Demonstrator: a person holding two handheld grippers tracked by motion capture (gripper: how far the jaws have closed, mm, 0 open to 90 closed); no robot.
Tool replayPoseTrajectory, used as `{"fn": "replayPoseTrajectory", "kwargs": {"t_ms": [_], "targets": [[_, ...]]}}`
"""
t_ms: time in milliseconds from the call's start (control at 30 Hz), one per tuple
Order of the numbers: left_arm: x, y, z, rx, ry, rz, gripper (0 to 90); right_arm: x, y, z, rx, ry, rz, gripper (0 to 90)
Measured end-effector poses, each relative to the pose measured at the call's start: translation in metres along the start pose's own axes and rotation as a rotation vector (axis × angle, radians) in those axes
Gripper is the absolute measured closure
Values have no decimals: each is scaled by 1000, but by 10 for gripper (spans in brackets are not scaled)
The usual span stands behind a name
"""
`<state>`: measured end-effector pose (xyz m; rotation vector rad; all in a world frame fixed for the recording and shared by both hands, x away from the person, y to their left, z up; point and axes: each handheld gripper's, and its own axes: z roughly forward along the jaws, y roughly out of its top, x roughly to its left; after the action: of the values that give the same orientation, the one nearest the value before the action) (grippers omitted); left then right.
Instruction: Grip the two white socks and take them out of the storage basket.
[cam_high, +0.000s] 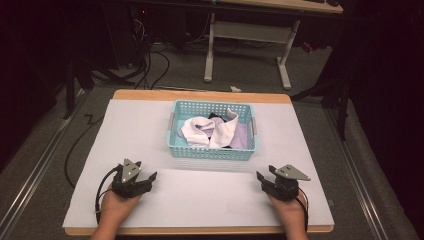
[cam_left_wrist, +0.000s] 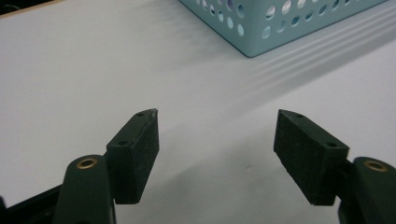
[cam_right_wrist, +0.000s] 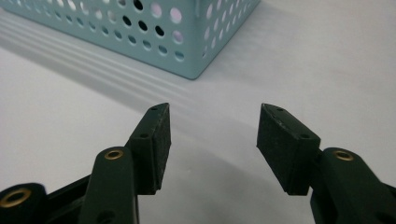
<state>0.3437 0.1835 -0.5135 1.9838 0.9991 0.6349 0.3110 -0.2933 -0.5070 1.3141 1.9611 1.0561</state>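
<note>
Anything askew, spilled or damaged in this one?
Nothing stands out. The basket sits square on the table, with the clothes heaped loosely inside it. Both tools, left and right, rest open and empty near the front edge.

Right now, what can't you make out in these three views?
- Basket bottom, high view: hidden under the heaped white and lilac cloths.
- Dark item among the cloths, high view: mostly covered, too small to identify.
- Basket contents, both gripper views: the perforated wall blocks them and the top edge cuts it off.
</note>
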Motion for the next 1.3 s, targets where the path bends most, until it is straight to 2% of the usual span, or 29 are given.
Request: {"fn": "replayPoseTrajectory", "kwargs": {"t_ms": [133, 300, 467, 700, 867, 1100, 1233, 1300], "targets": [[-1, 0, 1, 7, -8, 8, 317, -3, 0, 0, -1, 17, 17, 440], [-2, 0, 1, 6, 1, 22, 318, -1, 0, 1, 7, 12, 3, 439], [-2, 0, 1, 12, 6, 20, 319, -2, 0, 1, 13, 15, 10, 436], [-5, 1, 2, 19, 11, 43, 324, -1, 0, 1, 10, 17, 9, 432], [-5, 1, 2, 21, 12, 45, 327, -3, 0, 2, 13, 29, 14, 442], [-5, 1, 2, 21, 6, 54, 328, -2, 0, -1, -2, 34, -4, 390], [-5, 1, 2, 23, 1, 59, 329, -2, 3, 0, 7, 56, 23, 382], [-5, 1, 2, 22, -2, 59, 329, 1, 7, -1, 7, 58, 4, 380]]}}
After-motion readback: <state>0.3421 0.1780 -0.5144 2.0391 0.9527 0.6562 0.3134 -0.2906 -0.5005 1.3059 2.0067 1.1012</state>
